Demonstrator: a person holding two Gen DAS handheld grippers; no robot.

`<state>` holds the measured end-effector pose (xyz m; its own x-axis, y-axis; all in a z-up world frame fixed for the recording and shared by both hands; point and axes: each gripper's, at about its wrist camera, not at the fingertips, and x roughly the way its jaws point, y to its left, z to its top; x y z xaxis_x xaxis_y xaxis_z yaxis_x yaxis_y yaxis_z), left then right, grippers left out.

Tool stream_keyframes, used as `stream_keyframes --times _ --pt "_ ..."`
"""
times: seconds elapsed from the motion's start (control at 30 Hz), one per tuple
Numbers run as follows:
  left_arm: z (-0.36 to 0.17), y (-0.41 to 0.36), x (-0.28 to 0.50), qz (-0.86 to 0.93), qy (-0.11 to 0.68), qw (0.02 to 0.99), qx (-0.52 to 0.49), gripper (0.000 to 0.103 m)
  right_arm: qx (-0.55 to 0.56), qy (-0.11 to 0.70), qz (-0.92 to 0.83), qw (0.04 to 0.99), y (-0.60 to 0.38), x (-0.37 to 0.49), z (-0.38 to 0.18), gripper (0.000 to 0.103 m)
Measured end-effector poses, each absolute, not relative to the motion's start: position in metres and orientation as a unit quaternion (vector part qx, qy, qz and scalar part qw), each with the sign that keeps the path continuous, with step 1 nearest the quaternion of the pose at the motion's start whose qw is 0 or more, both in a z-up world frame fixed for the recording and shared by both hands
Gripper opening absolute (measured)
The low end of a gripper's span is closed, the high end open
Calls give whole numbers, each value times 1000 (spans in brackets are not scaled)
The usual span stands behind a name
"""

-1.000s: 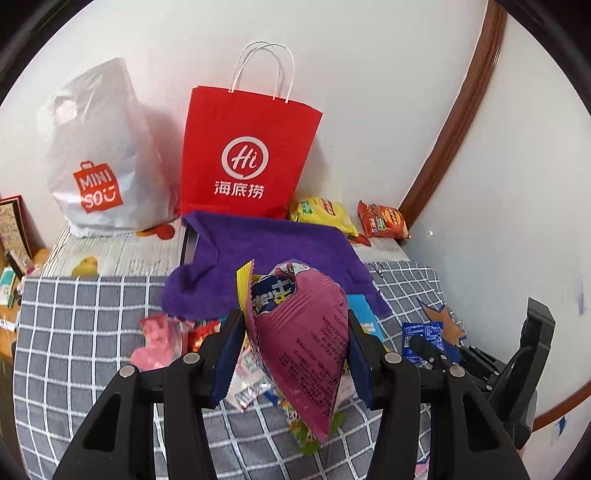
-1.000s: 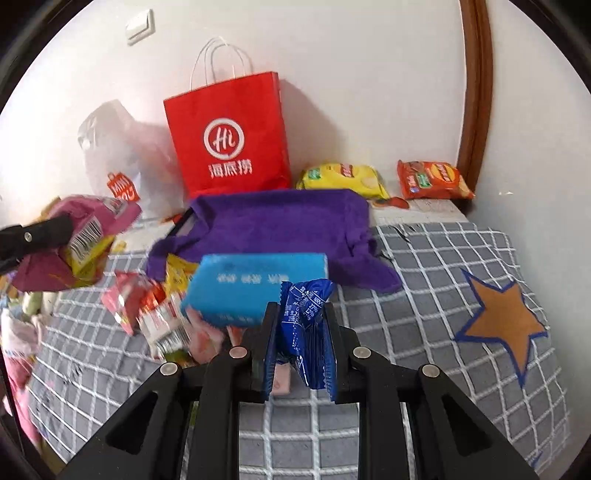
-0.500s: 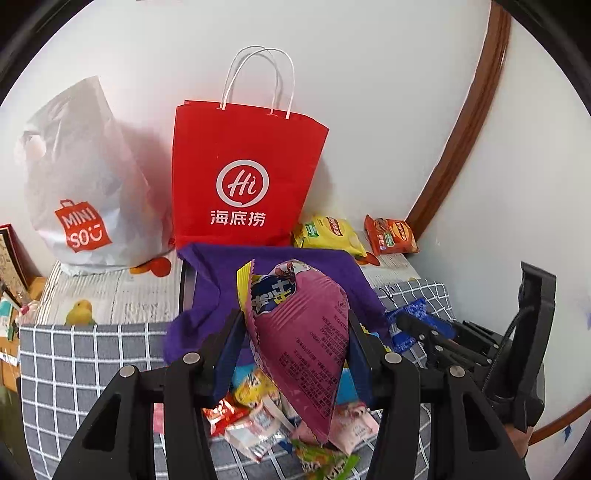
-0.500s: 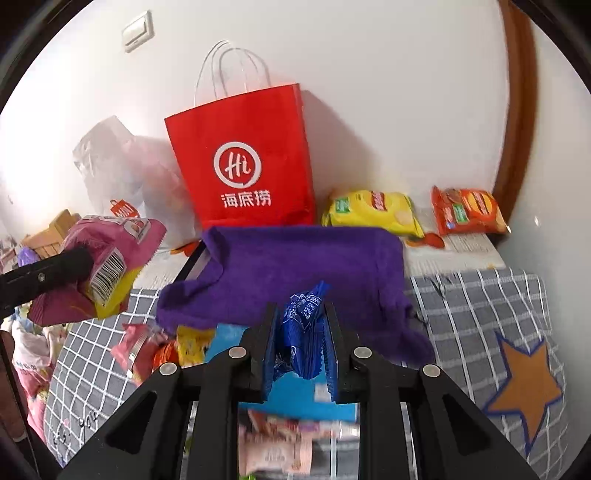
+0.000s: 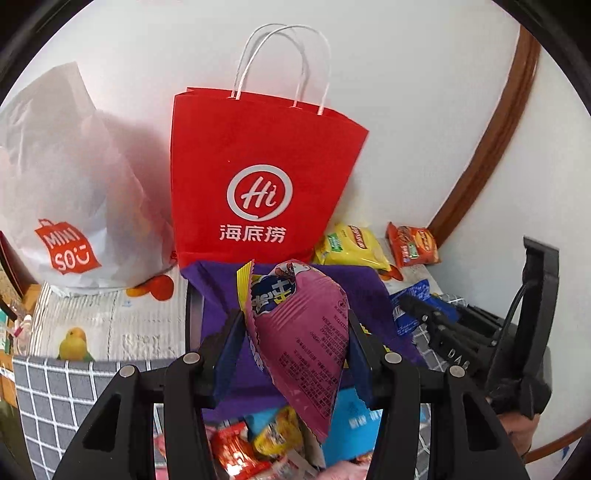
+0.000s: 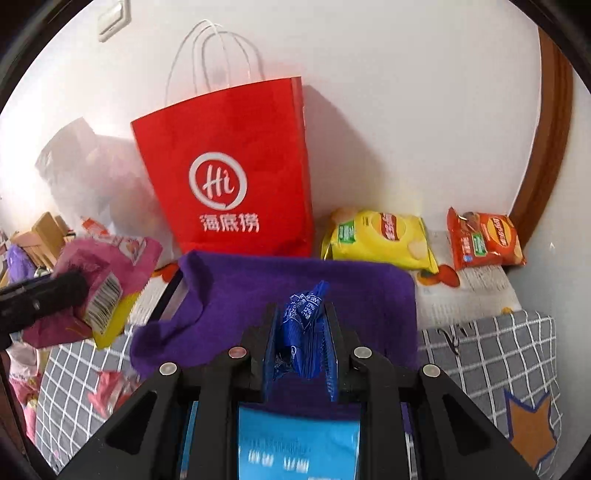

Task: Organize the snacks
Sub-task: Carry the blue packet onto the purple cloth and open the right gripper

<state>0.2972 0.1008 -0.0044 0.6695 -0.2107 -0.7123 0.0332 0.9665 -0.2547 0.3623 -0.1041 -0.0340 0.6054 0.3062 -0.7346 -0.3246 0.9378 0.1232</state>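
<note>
While both claws hover over the purple cloth [image 6: 295, 291]:
Left claw [image 5: 295, 343]: pinching pink snack bag [image 5: 306, 332], frame centre.
Right claw [image 6: 301, 343]: pinching blue packet [image 6: 304, 332], lower centre.
Red paper bag [image 6: 236, 177]: upright behind, contents unseen.
Change: red paper bag looms larger than before.

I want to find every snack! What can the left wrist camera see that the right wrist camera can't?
Only the left wrist view shows the white Miniso bag, the bird picture and the small red and yellow packets below the left gripper.

Only the right wrist view shows the wall switch and the orange star.

Both show the red paper bag, purple cloth, yellow chip bag, orange chip bag, pink snack bag and blue packet.
</note>
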Motion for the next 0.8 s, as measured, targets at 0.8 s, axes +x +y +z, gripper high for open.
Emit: stream_keyframes --times 0.8 --pt "-93 108 377 -62 477 869 -115 50 -63 497 182 846 -94 432 -121 24"
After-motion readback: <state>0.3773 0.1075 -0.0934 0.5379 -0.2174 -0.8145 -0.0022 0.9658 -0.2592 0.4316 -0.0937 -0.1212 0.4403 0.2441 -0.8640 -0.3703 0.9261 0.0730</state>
